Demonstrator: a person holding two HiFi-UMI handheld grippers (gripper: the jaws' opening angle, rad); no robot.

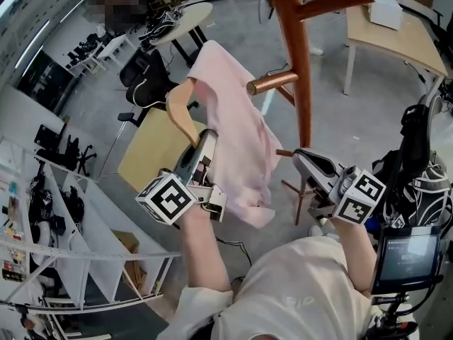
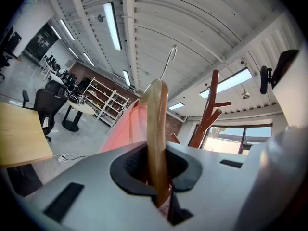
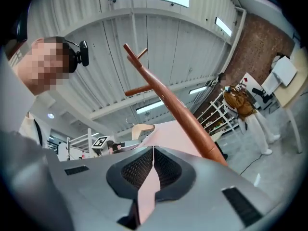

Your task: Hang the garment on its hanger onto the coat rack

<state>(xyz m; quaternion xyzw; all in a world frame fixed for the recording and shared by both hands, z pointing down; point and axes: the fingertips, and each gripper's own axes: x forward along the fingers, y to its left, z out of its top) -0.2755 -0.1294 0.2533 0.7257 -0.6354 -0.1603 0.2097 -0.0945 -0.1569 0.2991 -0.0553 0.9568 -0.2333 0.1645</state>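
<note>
Two hand-held grippers: each of yours is closed on part of the load.
Left hand-held gripper (image 1: 205,137): jaws nearly together, clamped on an arm of the curved light-wood hanger (image 1: 180,106).
Right hand-held gripper (image 1: 297,154): jaws pressed together, pinching the edge of the pale pink fabric garment (image 1: 237,133).
Garment: draped over the hanger, held in the air just beside the reddish-brown wooden coat rack (image 1: 297,55).
Metal hanger hook (image 2: 168,61): free, on no peg.

Head view: coat rack (image 1: 294,48) top cut off.

Cream T-shirt (image 1: 304,289), grey grippers (image 1: 206,137) (image 1: 297,154) (marker cubes (image 1: 166,198))
</note>
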